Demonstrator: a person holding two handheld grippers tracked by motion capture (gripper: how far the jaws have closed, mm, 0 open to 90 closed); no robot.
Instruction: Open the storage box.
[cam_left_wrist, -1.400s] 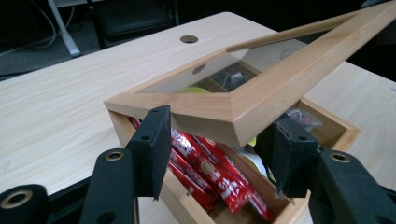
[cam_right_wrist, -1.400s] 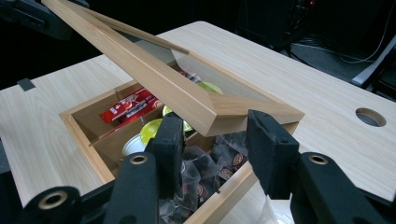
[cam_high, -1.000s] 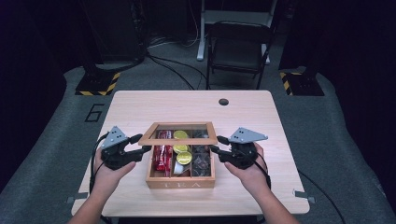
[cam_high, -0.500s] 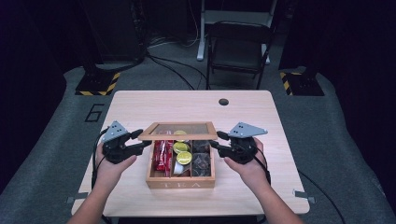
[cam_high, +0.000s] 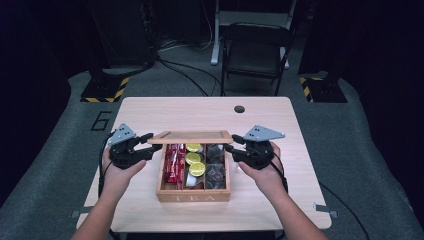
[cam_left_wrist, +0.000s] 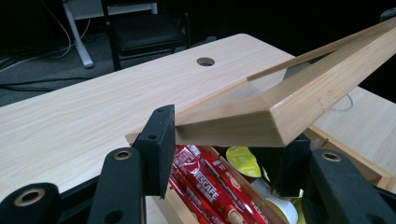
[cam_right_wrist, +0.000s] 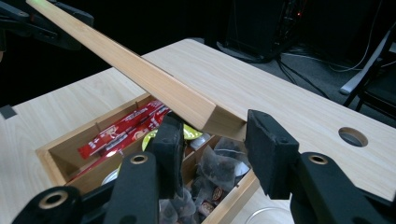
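1. Midway open, the hinged lid (cam_high: 191, 136) of a wooden tea box (cam_high: 194, 195) hangs tilted above packets and sachets at the surface's (cam_high: 280, 200) centre.
2. Stiff and probably light, with a breakable-looking clear pane, it is best gripped by its frame corners.
3. Left tongs (cam_left_wrist: 219, 144), jaws just closing, pinch one corner; right tongs (cam_right_wrist: 212, 140) straddle the opposite corner, contact unclear.
4. Both forearms reach in level.

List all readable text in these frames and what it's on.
"TEA": front wall of the wooden box.
"6": grey floor mat left of the table.
"ESCAFE" (start hidden by the jaw): red sachets in the box.
Print on the red sachets in the right gripper view: too blurred to read.
Tags on the dark tea bags: too small to read.
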